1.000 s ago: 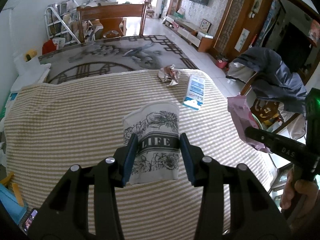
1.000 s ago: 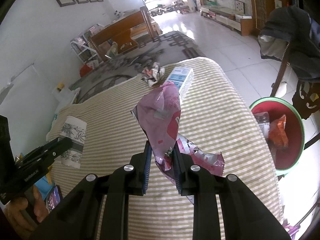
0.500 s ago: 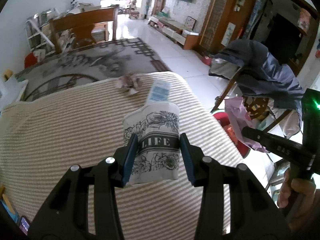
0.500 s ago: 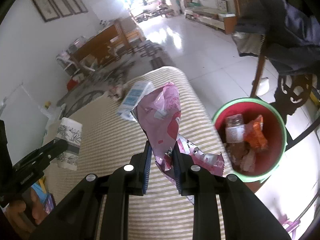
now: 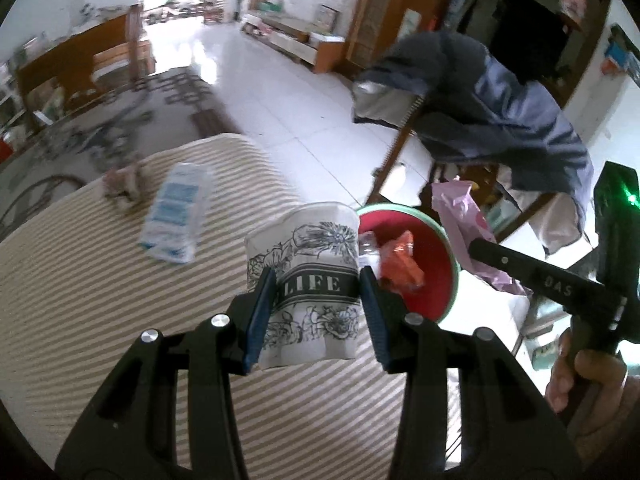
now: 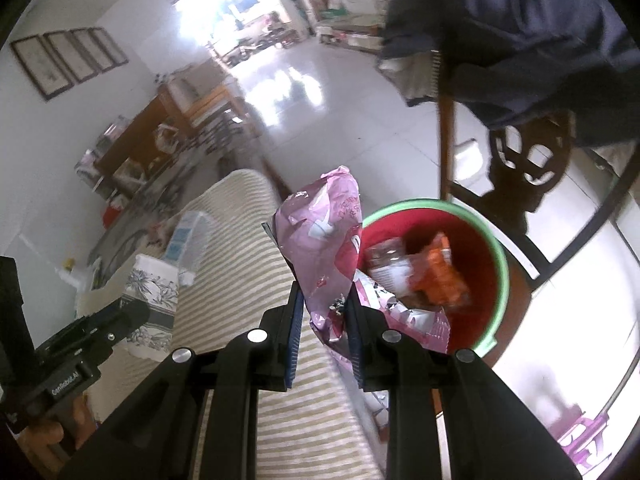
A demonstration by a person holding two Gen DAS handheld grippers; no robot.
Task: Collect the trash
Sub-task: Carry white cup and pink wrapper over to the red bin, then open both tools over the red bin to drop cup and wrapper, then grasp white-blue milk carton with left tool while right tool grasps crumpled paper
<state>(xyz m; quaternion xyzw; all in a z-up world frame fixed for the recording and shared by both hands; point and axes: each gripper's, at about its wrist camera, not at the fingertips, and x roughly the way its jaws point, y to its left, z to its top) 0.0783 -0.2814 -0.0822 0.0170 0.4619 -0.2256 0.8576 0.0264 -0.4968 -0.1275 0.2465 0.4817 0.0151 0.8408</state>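
we see left hand-held gripper (image 5: pixel 318 306) clamped on paper cup (image 5: pixel 308 280), right hand-held gripper (image 6: pixel 322 322) clamped on pink wrapper (image 6: pixel 324 248); wrapper hides part of red bin (image 6: pixel 484 240); far table (image 5: pixel 100 288) litter blurred.

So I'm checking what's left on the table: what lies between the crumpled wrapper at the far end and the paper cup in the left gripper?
In the left wrist view, a blue and white pack lies on the striped tablecloth between the crumpled wrapper and the paper cup.

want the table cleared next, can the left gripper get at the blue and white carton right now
Probably not yet: the left gripper is shut on the paper cup, so it cannot take the carton, though nothing lies between them.
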